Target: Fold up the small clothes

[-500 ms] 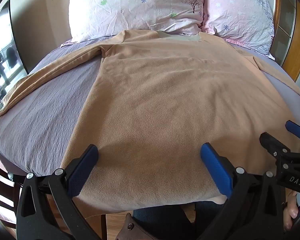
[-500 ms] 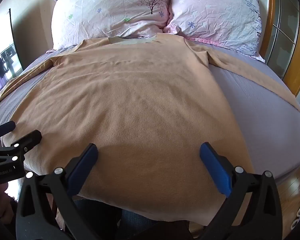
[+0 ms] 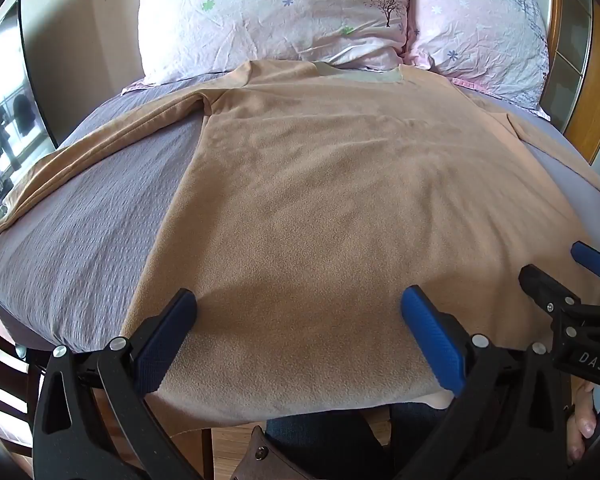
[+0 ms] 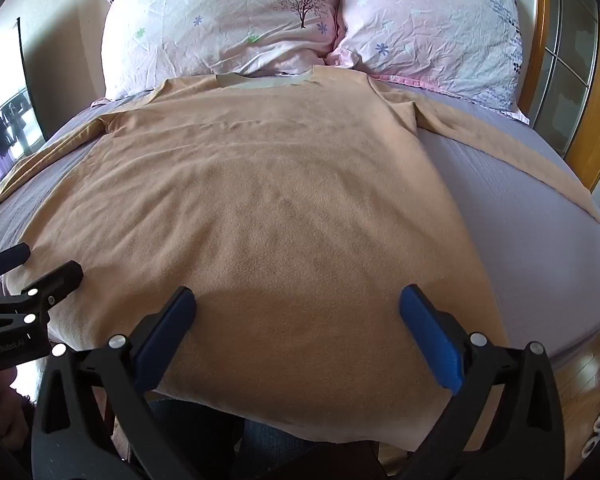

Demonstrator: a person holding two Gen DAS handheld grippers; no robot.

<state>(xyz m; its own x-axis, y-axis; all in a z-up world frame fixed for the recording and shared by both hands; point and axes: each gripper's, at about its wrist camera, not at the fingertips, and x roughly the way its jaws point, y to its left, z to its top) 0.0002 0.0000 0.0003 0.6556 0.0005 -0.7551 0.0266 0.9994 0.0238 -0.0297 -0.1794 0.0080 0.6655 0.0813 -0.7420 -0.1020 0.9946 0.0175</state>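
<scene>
A tan long-sleeved shirt (image 3: pixel 320 200) lies flat on the bed, collar toward the pillows, both sleeves spread out, hem hanging over the near edge; it also shows in the right wrist view (image 4: pixel 268 208). My left gripper (image 3: pixel 298 320) is open and empty, just above the shirt's lower left part. My right gripper (image 4: pixel 298 320) is open and empty, just above the lower right part. Each gripper shows at the edge of the other's view, the right one (image 3: pixel 572 280) and the left one (image 4: pixel 28 276).
A grey-lilac sheet (image 3: pixel 80 232) covers the bed. Two pink floral pillows (image 3: pixel 268 12) (image 3: pixel 484 28) lean at the head. A wooden headboard (image 4: pixel 592 128) runs along the right. A dark mirror (image 3: pixel 4 120) stands at the left. Wooden floor (image 4: pixel 588 380) lies below the bed's near edge.
Both grippers have edged slightly forward over the shirt's hem. The shirt has not moved.
</scene>
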